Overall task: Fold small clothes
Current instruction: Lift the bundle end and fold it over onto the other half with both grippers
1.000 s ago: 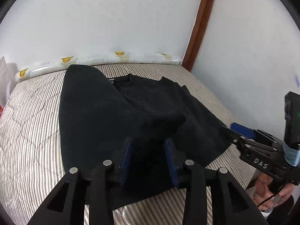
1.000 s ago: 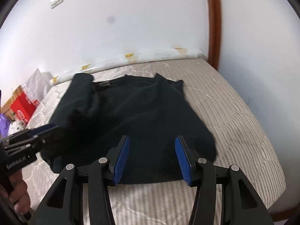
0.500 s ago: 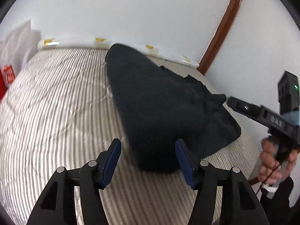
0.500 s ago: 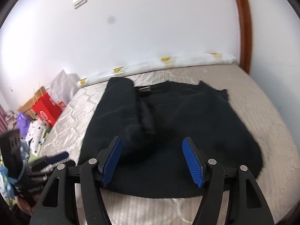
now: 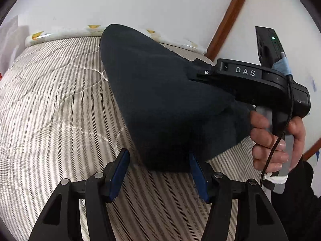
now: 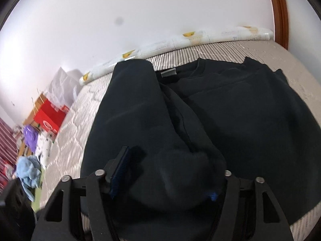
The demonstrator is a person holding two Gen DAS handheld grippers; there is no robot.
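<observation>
black shirt [image 6: 230, 110] lies on the striped bed [image 5: 50, 110], one side folded over. soft, floppy, light, so grab hems. left tongs [image 5: 158, 172] apart, right tongs [image 6: 166, 178] apart around the fold.

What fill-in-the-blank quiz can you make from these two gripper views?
1. The shirt on the bed is ____ in colour.
2. The mattress has a ____ pattern.
3. The left gripper has its jaws ____.
4. The lettering on the right gripper, seen from the left wrist, reads ____.

Answers: black; striped; open; DAS
</observation>
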